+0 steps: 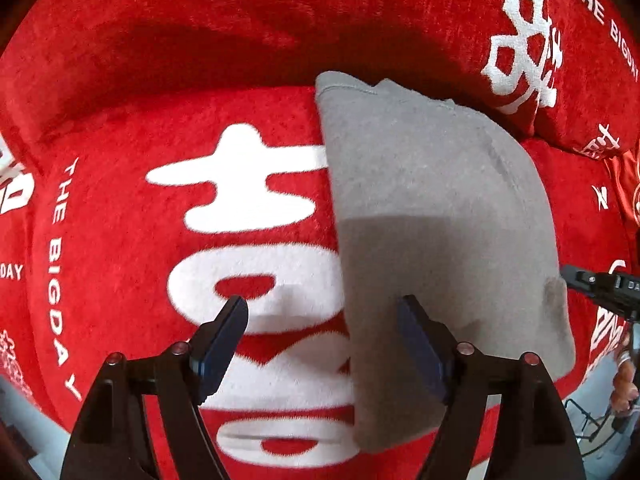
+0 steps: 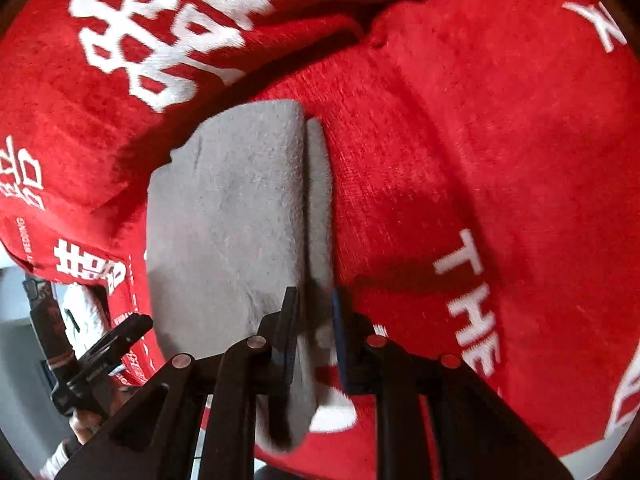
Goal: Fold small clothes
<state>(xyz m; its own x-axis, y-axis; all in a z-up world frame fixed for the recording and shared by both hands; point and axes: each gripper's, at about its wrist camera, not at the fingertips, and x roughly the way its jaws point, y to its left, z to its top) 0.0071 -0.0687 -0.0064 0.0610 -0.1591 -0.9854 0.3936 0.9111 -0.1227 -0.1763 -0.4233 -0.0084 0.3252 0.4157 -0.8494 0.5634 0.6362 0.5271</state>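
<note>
A small grey garment [image 1: 432,216] lies folded on a red plush seat cover [image 1: 160,128] with white characters. My left gripper [image 1: 324,312] is open above the garment's near left edge, one finger over the red cover and one over the grey cloth. In the right wrist view the same grey garment [image 2: 232,216] shows two stacked layers with a fold line along its right side. My right gripper [image 2: 316,300] is narrowly parted around the garment's near right edge; the cloth passes between its fingers. Whether it pinches the cloth is unclear.
The red backrest cushion [image 1: 280,20] rises behind the garment. A second red cushion [image 2: 100,60] with white characters lies at the garment's far side. The other gripper's black body [image 1: 604,288] shows at the right edge. Grey floor [image 2: 16,340] lies beyond the seat edge.
</note>
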